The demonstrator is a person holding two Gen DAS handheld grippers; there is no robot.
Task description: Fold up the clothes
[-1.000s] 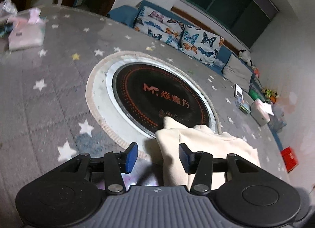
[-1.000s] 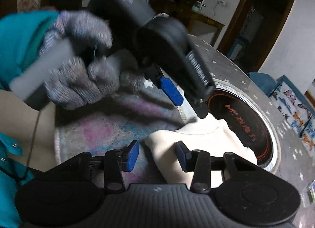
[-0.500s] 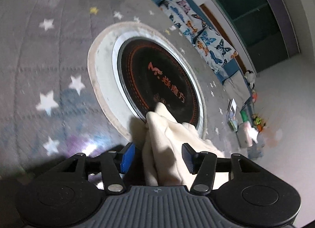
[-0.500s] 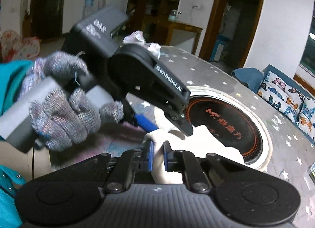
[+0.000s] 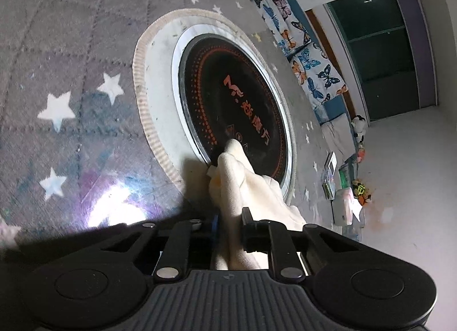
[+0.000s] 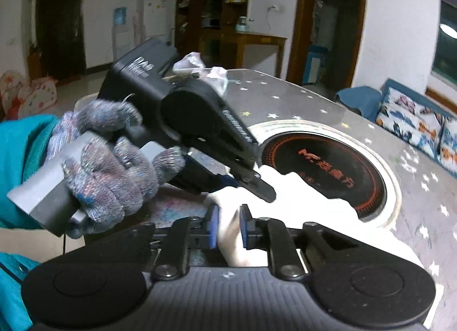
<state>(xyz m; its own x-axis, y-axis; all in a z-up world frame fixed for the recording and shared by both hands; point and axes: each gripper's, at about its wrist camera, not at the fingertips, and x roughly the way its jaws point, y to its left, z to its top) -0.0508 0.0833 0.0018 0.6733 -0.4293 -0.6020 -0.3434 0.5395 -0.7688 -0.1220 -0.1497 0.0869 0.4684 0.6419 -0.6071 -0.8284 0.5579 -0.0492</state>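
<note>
From my left wrist, my left gripper (image 5: 230, 224) is closing its jaws on a bunched fold of the cream garment (image 5: 242, 176), pads pressing the cloth, whose far tip lies over the near edge of the round black cooktop (image 5: 228, 94) set in the star-patterned tablecloth (image 5: 71, 74). From my right wrist, my right gripper (image 6: 230, 224) has its jaws easing open but still pinching the same garment's edge just short of the cooktop, while my gloved left hand (image 6: 111, 165) holds the other gripper just above the cloth.
</note>
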